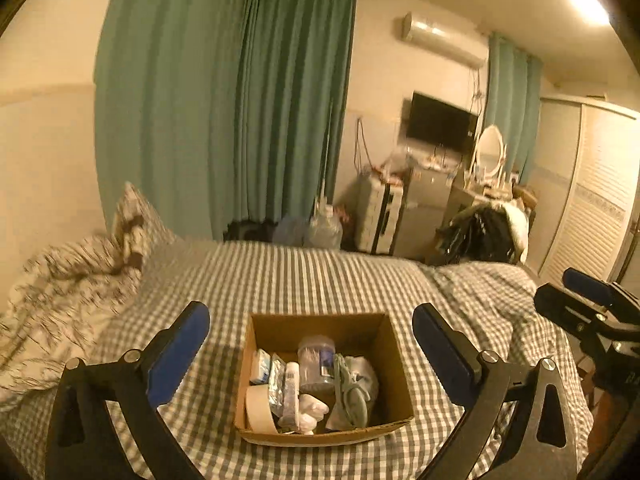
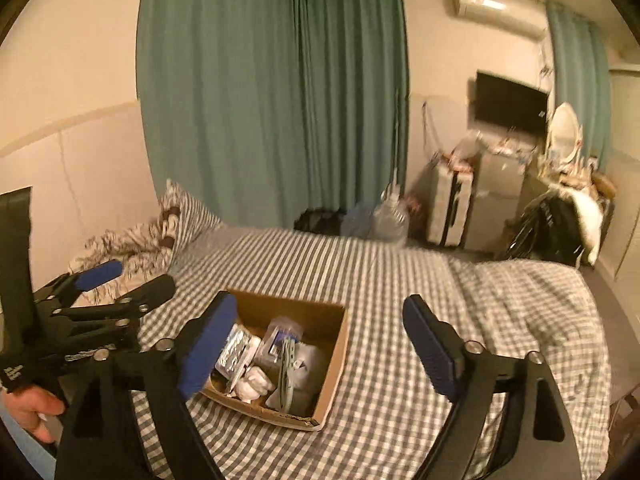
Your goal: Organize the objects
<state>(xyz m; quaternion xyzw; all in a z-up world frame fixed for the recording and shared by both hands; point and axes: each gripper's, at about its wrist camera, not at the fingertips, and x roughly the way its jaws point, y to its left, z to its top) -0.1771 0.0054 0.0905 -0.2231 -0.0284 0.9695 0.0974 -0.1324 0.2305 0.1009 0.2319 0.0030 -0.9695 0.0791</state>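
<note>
An open cardboard box (image 1: 394,368) sits on the checked bed (image 1: 288,280), also in the right wrist view (image 2: 334,364). It holds a clear plastic jar (image 1: 316,360), a tape roll (image 1: 258,408), small packets (image 1: 262,366), a white tube (image 1: 291,392), green scissors (image 1: 350,396) and white cloth. My left gripper (image 1: 311,350) is open and empty, its fingers on either side of the box and above it. My right gripper (image 2: 320,344) is open and empty above the box's right side. The right gripper shows at the far right of the left wrist view (image 1: 588,300); the left gripper shows at the left of the right wrist view (image 2: 108,280).
A patterned pillow (image 1: 134,224) and crumpled duvet (image 1: 56,300) lie at the bed's left. Beyond the bed are green curtains (image 1: 224,100), a suitcase (image 1: 378,220), a water jug (image 1: 326,228), a dresser with mirror (image 1: 490,152), a wall TV (image 1: 440,122) and a wardrobe (image 1: 592,200).
</note>
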